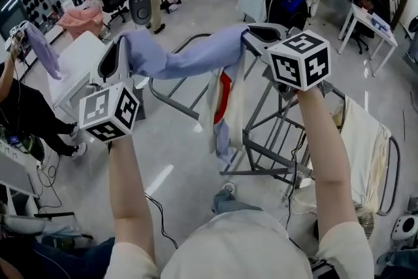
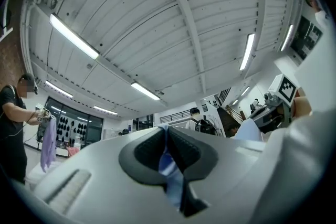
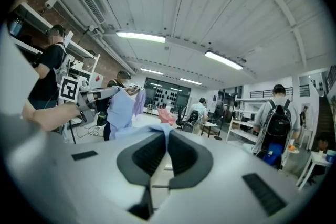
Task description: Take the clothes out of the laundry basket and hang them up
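In the head view, both forearms reach forward. The left gripper point(image 1: 119, 52) has its jaws pressed together on one end of a pale blue fabric garment point(image 1: 189, 59), and the right gripper point(image 1: 260, 36) pinches the other end. The garment is stretched between them, its middle drooping over a grey metal drying rack point(image 1: 261, 140) where a cream cloth point(image 1: 362, 140) hangs.

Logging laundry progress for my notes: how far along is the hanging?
Done: a cream cloth already hangs on the rack. In hand: a blue garment stretched between left claw and right claw, both shut on it. Left: draping it over the rack; whether more clothes remain isn't visible.
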Motion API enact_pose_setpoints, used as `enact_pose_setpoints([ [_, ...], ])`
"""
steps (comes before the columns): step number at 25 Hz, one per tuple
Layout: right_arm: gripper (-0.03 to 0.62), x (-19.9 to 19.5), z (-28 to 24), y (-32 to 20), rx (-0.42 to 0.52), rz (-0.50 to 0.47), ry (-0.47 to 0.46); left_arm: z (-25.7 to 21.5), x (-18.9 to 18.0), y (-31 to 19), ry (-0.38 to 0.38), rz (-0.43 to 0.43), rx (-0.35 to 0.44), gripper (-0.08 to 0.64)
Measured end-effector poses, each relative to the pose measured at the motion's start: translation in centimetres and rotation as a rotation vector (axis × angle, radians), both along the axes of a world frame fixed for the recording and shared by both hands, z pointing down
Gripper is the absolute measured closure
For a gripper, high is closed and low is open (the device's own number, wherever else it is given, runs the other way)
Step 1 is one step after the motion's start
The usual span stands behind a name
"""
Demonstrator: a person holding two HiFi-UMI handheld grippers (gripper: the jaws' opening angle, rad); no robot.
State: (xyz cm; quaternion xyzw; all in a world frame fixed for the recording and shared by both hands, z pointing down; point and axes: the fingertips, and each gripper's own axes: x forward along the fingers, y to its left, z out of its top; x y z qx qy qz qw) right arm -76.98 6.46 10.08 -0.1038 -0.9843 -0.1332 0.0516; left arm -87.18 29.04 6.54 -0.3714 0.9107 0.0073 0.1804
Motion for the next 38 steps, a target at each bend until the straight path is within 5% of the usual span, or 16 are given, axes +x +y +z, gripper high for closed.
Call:
enact_pose_setpoints([
  [12, 0.581, -7.2, -0.9, -18.2, -0.041, 0.323, -0.057, 0.4, -12.6, -17.7, -0.029, 0.195, -0.032, 0.534],
  [20, 0.581, -0.2, 5.2, -31.6, -0.192, 0.603, 0.009, 4.9, -12.4, -34.9, 0.051, 0.397, -0.106, 0.532],
  [34, 0.581, 6.4, 22.5, -38.1, -0.438, 0.892, 0.249, 19.9, -13.6, -54.3, 0.268, 0.604, -0.376, 0.534],
  [35, 0.581, 6.9, 23.8, -38.2, -0.45, 0.917, 0.269, 21.8, -13.2, -55.3, 0.306, 0.634, -0.432, 0.512],
  [38, 0.58, 8.6, 27.7, -38.2, -0.494, 1.0, 0.329, 27.1, -10.9, -56.4, 0.418, 0.746, -0.586, 0.176],
])
